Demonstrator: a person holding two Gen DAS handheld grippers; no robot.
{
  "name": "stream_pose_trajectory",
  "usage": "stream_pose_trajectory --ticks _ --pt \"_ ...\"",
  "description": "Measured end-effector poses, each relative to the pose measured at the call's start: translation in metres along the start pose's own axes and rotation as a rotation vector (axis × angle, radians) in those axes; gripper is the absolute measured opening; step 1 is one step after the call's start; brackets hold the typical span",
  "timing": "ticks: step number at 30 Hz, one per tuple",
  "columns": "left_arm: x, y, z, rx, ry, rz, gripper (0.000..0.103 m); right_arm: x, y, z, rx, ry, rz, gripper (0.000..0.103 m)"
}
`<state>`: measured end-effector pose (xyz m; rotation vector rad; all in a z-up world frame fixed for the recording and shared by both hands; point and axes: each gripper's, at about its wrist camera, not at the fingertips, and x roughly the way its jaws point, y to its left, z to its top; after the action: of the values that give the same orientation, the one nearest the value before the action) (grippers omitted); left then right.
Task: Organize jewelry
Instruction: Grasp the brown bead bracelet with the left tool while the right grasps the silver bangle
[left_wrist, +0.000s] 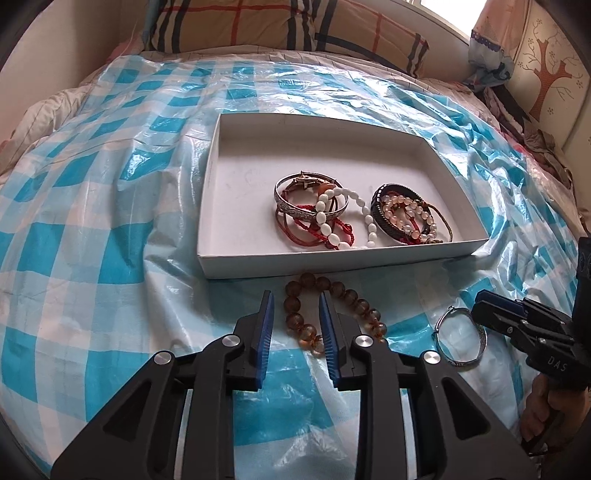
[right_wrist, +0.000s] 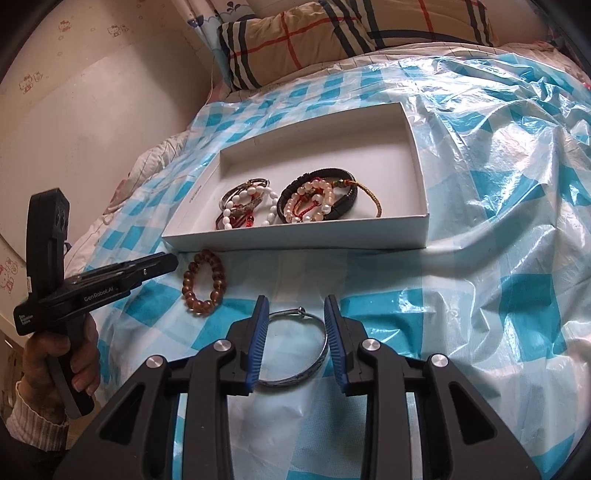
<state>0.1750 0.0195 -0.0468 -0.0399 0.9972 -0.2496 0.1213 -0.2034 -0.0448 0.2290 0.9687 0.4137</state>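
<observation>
A white shallow box (left_wrist: 369, 258) (right_wrist: 295, 242) lies on the bed and holds two heaps of bracelets (left_wrist: 314, 210) (right_wrist: 317, 201). A brown bead bracelet (left_wrist: 295, 306) (right_wrist: 204, 282) lies on the sheet just in front of the box. My left gripper (left_wrist: 295, 314) is open, its fingers on either side of the bracelet's left part. A thin silver bangle (left_wrist: 460, 338) (right_wrist: 295, 349) lies to the right. My right gripper (right_wrist: 295, 317) is open around the bangle, empty.
A blue-and-white checked plastic sheet (left_wrist: 110, 221) (right_wrist: 498, 258) covers the bed. Plaid pillows (left_wrist: 258, 26) (right_wrist: 295, 40) lie at the back. A wall stands at the left in the right wrist view.
</observation>
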Motion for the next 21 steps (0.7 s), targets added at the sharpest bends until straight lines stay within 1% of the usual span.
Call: stream_pose_trajectory --ticks 2,4,6,8,9,10,11,12,15,17,21 --pt "0.012 -0.003 0.001 0.014 0.028 0.012 0.029 0.011 0.004 -0.003 -0.038 0.045 -0.059 0.033" --pt "0.027 -0.006 -0.002 0.028 0.066 0.023 0.039 0.016 0.008 -0.008 -0.083 0.065 -0.094 0.033" --pt "0.031 -0.014 -0.007 0.071 0.053 0.051 0.042 0.017 0.014 -0.011 -0.125 0.073 -0.129 0.033" --pt "0.031 -0.024 -0.011 0.117 0.043 0.086 0.042 0.017 0.018 -0.014 -0.149 0.068 -0.147 0.031" --pt "0.031 -0.026 -0.011 0.125 0.04 0.077 0.033 0.017 0.019 -0.015 -0.157 0.067 -0.146 0.026" --pt "0.029 -0.026 -0.011 0.126 0.039 0.074 0.018 0.016 0.019 -0.016 -0.153 0.067 -0.131 0.02" --pt "0.028 -0.025 -0.011 0.121 0.042 0.064 0.014 0.014 0.017 -0.016 -0.131 0.066 -0.109 0.01" --pt "0.026 -0.024 -0.011 0.117 0.043 0.056 0.011 0.011 0.015 -0.017 -0.106 0.062 -0.086 0.008" --pt "0.014 -0.019 -0.015 0.09 0.042 0.015 0.01 -0.002 0.009 -0.019 -0.036 0.03 -0.022 0.006" --pt "0.002 -0.013 -0.018 0.057 0.032 -0.026 0.01 -0.012 0.006 -0.021 0.012 0.004 0.029 0.006" --pt "-0.022 -0.004 -0.026 -0.009 0.014 -0.082 0.01 -0.03 0.005 -0.027 0.088 -0.035 0.103 0.006"
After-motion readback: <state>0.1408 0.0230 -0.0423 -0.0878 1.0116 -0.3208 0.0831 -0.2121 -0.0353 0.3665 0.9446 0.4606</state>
